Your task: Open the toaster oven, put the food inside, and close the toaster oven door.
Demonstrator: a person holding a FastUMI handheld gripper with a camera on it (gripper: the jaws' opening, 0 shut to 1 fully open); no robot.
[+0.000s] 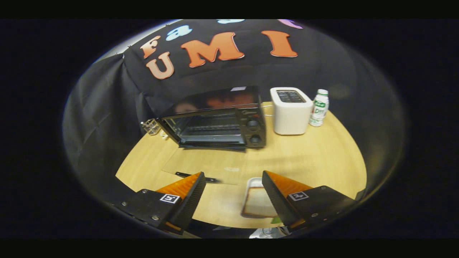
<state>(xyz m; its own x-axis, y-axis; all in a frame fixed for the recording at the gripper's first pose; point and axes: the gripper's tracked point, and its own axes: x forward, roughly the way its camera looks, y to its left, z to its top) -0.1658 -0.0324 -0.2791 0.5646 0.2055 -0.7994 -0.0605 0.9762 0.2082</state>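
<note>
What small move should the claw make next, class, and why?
Probably drop onto the tray with the toast and grip its rim. The oven door already lies open, and the claw is open and empty, with the tray between its fingers.

The gripper view looks from above and slightly down over the wooden table (315,154), facing the booth's black back wall. The toaster oven (218,120) stands far ahead in the frame's centre, and the gripper (233,179), fingers spread apart, shows at the bottom.
</note>
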